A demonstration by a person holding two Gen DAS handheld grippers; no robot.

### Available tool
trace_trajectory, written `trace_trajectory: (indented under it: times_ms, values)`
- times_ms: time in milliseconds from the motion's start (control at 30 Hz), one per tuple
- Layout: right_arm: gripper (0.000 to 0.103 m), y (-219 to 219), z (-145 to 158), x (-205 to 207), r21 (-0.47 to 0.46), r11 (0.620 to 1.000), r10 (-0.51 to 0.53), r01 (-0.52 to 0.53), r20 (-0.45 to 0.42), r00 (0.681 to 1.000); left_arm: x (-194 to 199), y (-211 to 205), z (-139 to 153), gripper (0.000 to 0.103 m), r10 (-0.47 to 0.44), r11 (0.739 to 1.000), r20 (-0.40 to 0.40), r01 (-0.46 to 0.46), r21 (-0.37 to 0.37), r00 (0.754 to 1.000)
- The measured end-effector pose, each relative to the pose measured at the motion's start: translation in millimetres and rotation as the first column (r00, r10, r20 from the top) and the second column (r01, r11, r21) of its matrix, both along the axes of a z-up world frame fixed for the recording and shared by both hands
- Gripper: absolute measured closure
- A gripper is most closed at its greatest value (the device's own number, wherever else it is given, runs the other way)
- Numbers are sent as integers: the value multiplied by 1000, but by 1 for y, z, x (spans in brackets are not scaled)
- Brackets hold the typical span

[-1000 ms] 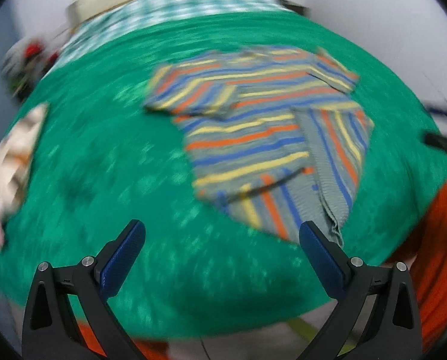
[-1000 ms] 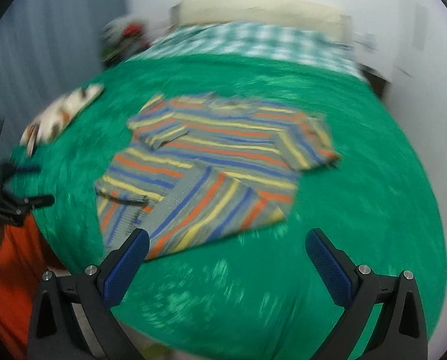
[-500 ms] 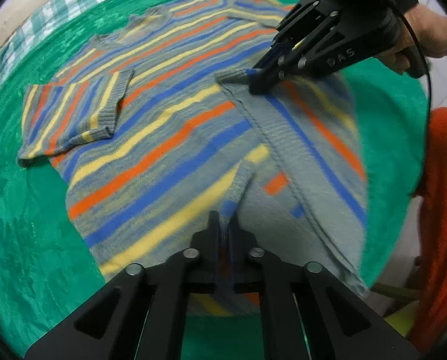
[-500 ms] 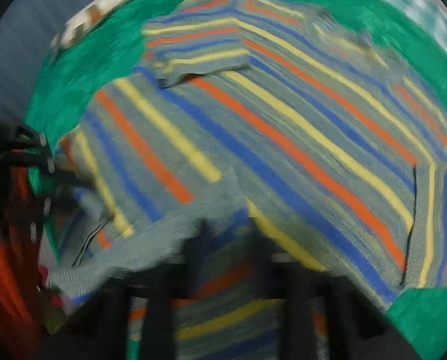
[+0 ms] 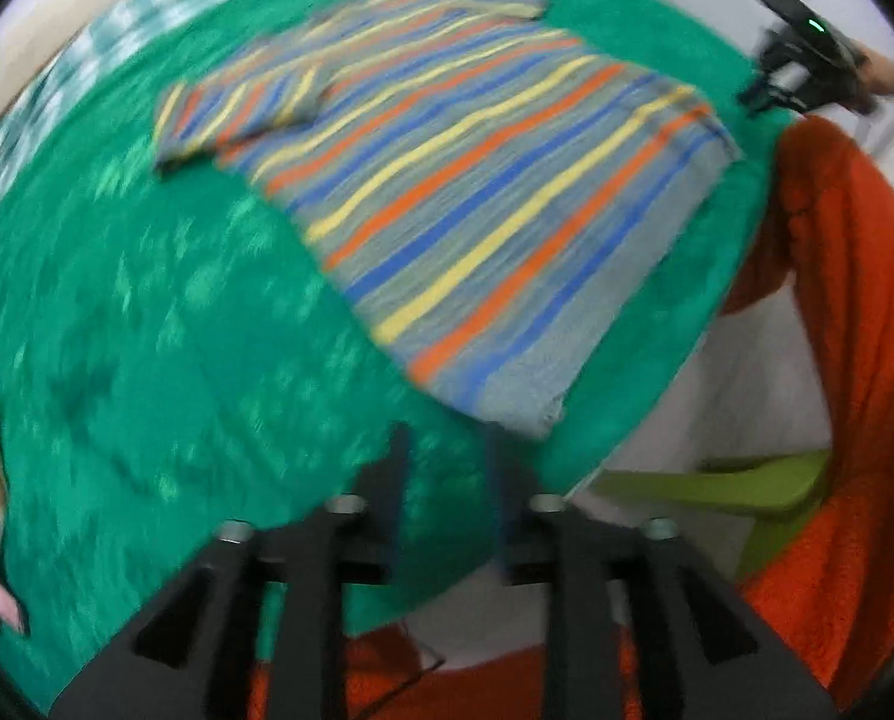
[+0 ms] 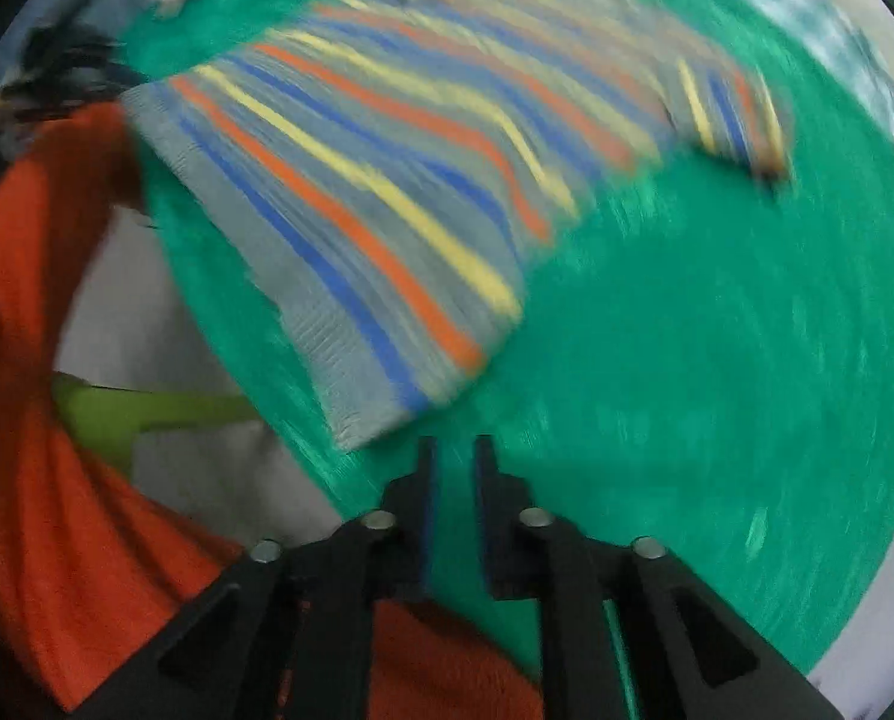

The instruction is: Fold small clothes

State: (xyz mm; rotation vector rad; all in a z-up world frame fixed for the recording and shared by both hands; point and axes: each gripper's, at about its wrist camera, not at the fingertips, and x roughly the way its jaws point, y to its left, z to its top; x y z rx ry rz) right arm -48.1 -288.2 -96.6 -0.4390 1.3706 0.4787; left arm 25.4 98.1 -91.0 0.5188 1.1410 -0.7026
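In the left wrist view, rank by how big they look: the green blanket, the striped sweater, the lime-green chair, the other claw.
1. Green blanket
2. Striped sweater
3. Lime-green chair
4. Right claw, though it is far from the camera, so its small look is no guide to true size.

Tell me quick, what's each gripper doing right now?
Left gripper: jaws just been opening, nothing between them.
Right gripper: jaws just been opening, narrow gap, empty; striped shirt lies free.

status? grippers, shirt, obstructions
Left gripper, right gripper: jaws just reopening, nothing between them. Striped shirt flat on green blanket, hem flap unfolded, released. Nothing in the way.
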Motion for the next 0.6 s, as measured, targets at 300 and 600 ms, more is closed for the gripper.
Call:
trace_trajectory:
  times_ms: [300,600]
  values:
    - [57,-44,-31,22,415,753,-470,510,-203,859,34,1,-40,42,370,884,-222,-416,-216,902]
    - [99,-25,-38,19,475,642,-524,602,-301,797,21,-16,-37,100,382,883,-230,-427,-194,895]
